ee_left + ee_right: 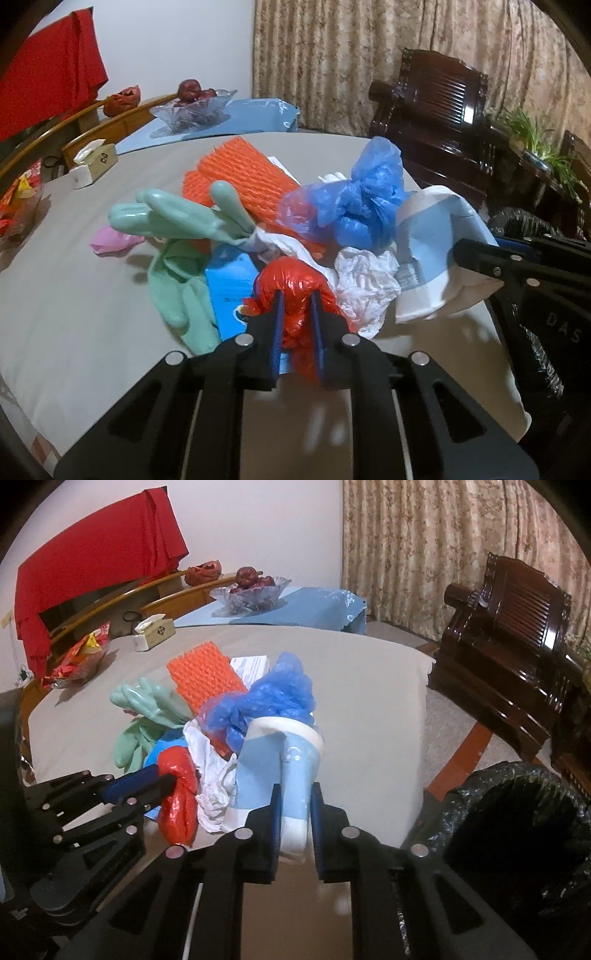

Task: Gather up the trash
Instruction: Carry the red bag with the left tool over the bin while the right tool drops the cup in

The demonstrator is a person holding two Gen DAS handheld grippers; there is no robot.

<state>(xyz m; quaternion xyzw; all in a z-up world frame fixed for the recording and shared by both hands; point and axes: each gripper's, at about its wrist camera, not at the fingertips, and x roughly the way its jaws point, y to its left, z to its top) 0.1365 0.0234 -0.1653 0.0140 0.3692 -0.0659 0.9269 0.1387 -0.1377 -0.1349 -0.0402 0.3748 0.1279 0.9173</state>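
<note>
While its blue-padded jaws stand close together, the left tool (298,314) is clamped on a crumpled red plastic bag (291,291) at the near edge of the trash heap on the grey-covered counter (74,295). The right tool (295,805) is likewise pressed together, squeezing a flattened light-blue and white paper cup (291,775) that stands up between its pads.

Behind both tools the pile lies spread over the counter: a crumpled blue plastic bag (362,199), white crumpled paper (365,284), a pair of mint-green rubber gloves (177,221), an orange foam net sleeve (236,173), a flat blue booklet (229,291) under the red bag, and a small pink scrap (110,240) beside the gloves.

To the right, just off the counter's edge, a bin lined with a black plastic bag (517,812) stands open. Farther back sit a tissue box (153,631), a glass bowl of red fruit (251,587) and a dark wooden chair (509,627).
</note>
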